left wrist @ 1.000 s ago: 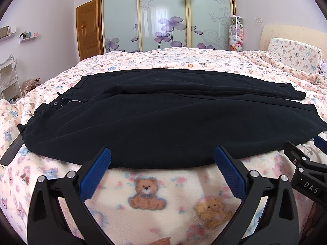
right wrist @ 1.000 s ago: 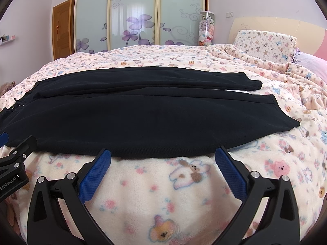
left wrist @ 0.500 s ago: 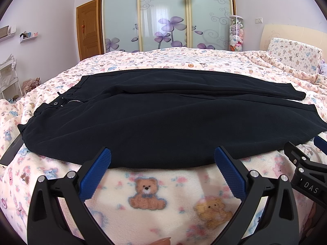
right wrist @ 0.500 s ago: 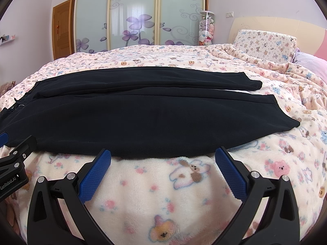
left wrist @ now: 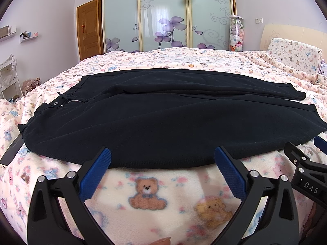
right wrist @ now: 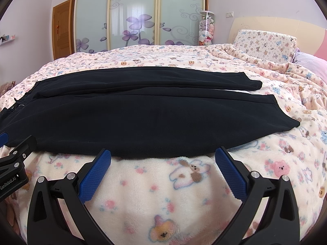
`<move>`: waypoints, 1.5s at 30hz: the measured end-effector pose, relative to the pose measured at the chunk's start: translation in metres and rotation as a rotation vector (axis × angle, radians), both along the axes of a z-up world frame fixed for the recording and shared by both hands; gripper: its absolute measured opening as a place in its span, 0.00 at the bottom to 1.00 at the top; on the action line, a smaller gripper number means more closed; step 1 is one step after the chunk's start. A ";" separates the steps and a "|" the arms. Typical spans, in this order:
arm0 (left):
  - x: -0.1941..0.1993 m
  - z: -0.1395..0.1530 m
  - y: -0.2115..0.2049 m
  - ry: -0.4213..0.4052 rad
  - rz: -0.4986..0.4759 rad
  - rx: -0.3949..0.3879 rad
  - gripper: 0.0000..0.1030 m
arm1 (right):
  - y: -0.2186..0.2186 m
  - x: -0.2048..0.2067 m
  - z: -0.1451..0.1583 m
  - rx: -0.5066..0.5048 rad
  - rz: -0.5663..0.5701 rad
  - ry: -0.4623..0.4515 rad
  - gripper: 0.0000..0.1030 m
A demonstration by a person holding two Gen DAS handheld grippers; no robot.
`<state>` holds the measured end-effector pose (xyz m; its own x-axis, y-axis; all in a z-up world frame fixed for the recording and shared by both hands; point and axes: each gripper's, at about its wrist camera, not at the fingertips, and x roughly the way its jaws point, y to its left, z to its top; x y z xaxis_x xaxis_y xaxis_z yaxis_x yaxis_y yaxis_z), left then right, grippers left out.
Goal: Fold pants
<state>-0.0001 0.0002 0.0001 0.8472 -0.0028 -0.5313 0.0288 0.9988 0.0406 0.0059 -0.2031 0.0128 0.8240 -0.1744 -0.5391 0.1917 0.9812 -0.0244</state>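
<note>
Dark navy pants lie flat across the bed, waistband with button and zip at the left, both legs stretched to the right and side by side. My left gripper hovers open at the near edge of the pants, blue pads wide apart, nothing between them. In the right wrist view the same pants end in two hems at the right. My right gripper is open as well, just short of the near leg's edge. Each gripper shows at the edge of the other's view.
A cream bear-print blanket covers the bed. A matching pillow and headboard stand at the right. Sliding wardrobe doors and a tube of plush toys are behind. A dark flat object lies at the left bed edge.
</note>
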 end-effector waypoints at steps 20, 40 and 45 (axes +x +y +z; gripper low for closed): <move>0.000 0.000 0.000 0.000 0.000 0.000 0.98 | 0.000 0.000 0.000 0.000 0.000 0.001 0.99; 0.001 0.009 0.003 -0.016 -0.002 -0.011 0.98 | -0.030 -0.018 0.039 0.086 0.065 -0.179 0.99; 0.010 0.047 0.014 -0.129 0.065 0.016 0.98 | -0.088 0.000 0.075 0.201 0.179 -0.243 0.99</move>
<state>0.0096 0.0143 0.0474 0.9063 0.0620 -0.4180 -0.0423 0.9975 0.0562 0.0058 -0.2914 0.0881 0.9403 0.0735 -0.3322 -0.0067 0.9802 0.1978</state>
